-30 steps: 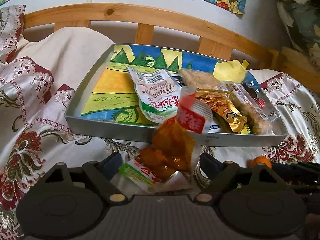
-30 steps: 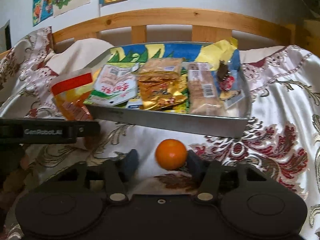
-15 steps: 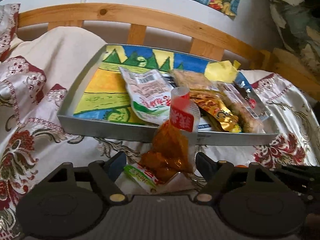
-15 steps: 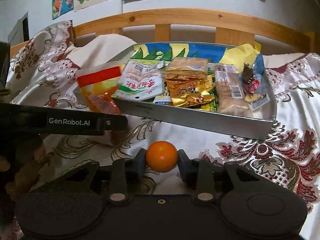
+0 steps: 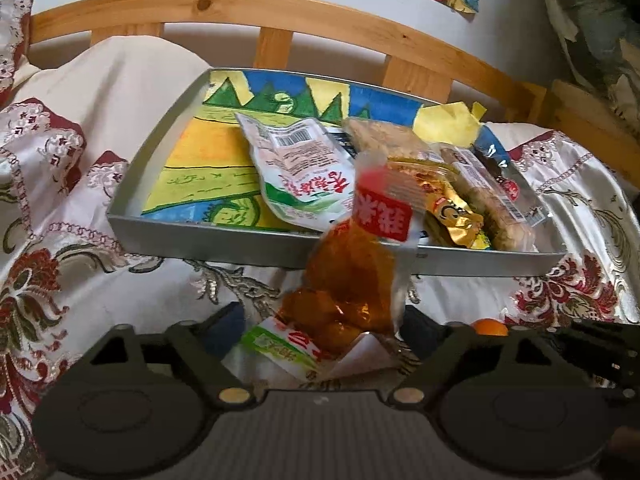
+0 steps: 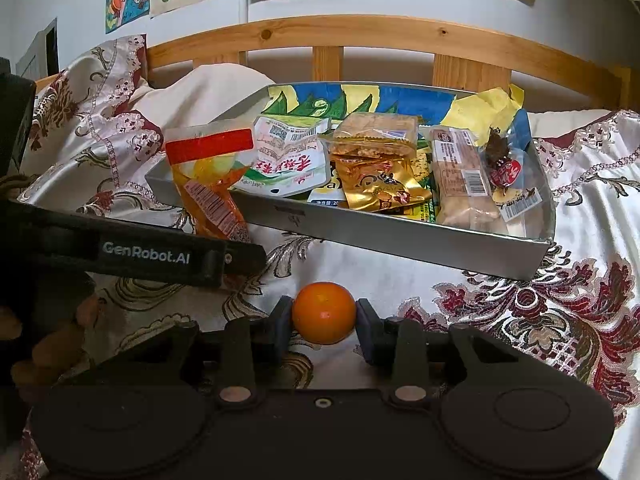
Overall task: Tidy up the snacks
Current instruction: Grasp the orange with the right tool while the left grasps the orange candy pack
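An orange snack bag [image 5: 352, 280] with a red label stands upright between the wide-set fingers of my left gripper [image 5: 322, 320]. The pads hold its lower end just in front of the tray, and the jaws are opening slightly. The right wrist view shows the same bag [image 6: 208, 184] above the left gripper's black body [image 6: 140, 252]. My right gripper [image 6: 324, 316] is shut on a small orange [image 6: 324, 312] over the bedspread, with a pad on each side. The metal tray [image 5: 200, 236] holds several snack packets on its right half.
The tray [image 6: 400, 236] lies on a patterned satin bedspread [image 6: 560, 320] before a wooden headboard [image 6: 360, 32]. Its left half shows only a painted lining [image 5: 200, 152]. A cream pillow [image 5: 120, 80] lies to the tray's left. Fingers of a hand [image 6: 52, 344] show at the right wrist view's lower left.
The right gripper's fingers have closed onto the small orange, which lay loose between them a second ago. The left gripper still holds the orange bag in about the same place.
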